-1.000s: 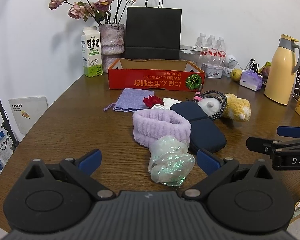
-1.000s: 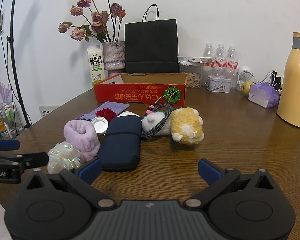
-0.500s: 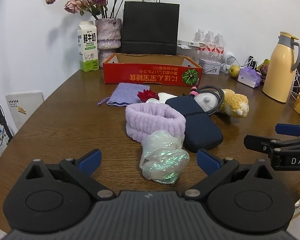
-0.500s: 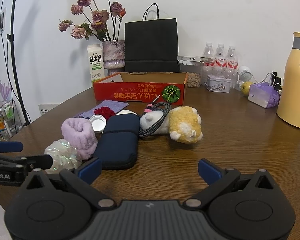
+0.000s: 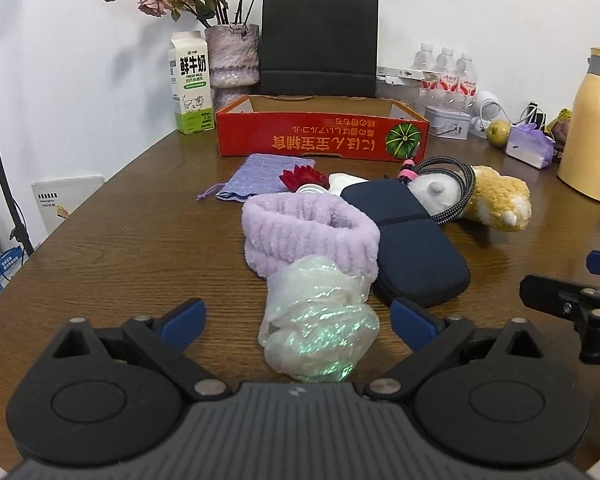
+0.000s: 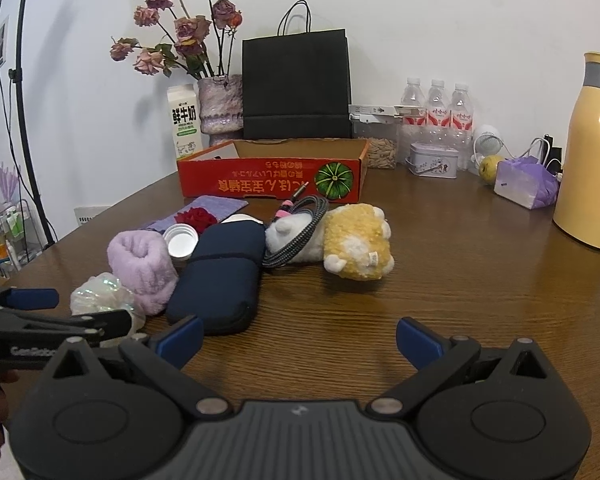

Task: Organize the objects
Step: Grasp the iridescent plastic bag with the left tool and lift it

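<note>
White wall [image 6: 440, 20] behind brown wooden table [image 6: 460, 280].

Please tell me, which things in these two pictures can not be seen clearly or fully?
- Floor of the red cardboard box: hidden by its own front wall in both views.
- White item behind the navy pouch: mostly covered in the left wrist view, so I cannot name it.
- Yellow thermos: cut off by the picture edge in the right wrist view.
- Small print on the milk carton: too small to read.
</note>
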A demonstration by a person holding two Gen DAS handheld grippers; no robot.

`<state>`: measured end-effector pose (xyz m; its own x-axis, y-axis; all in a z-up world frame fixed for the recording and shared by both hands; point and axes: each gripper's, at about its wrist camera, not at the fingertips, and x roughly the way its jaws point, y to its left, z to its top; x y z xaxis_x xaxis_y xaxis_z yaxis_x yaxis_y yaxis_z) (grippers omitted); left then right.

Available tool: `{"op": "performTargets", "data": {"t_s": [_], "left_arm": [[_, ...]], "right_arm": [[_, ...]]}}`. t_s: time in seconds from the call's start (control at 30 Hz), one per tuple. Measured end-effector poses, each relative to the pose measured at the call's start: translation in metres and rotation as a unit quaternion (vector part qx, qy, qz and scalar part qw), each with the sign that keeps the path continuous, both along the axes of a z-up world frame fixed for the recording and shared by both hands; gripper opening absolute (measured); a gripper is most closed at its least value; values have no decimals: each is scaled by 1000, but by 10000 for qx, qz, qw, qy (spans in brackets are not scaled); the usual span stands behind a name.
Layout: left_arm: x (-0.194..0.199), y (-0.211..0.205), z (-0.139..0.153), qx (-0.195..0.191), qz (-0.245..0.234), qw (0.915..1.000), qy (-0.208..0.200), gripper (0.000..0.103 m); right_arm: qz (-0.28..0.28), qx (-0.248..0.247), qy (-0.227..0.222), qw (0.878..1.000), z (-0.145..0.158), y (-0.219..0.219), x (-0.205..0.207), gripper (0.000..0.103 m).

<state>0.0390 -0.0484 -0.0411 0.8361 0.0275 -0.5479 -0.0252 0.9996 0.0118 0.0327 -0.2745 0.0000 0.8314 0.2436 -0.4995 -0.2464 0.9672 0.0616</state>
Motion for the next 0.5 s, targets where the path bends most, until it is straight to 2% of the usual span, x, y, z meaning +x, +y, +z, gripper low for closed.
{"op": "performTargets", "data": {"t_s": [0.07, 0.13, 0.17, 0.23, 0.4, 0.5], "left_arm": [[3, -3, -2, 59, 21, 10000, -4, 90], [6, -4, -4, 59, 53, 10000, 44, 76], [5, -4, -5, 40, 61, 10000, 54, 72], [5, -4, -6, 57, 75, 9999, 44, 59], [4, -4, -6, 72, 42, 9999, 57, 46], [1, -5, -5, 100, 1, 9999, 46, 44]], "right_arm": [[-3, 9, 11, 10000, -1, -2, 2, 103], [-4, 17, 29, 10000, -2, -3, 4, 103], [-4, 20, 39, 10000, -3, -3, 5, 103], [11, 29, 48, 10000, -3, -4, 6, 103], [66, 44, 69, 9999, -5, -3, 7, 103], [88, 44, 81, 9999, -6, -2, 8, 103]]}}
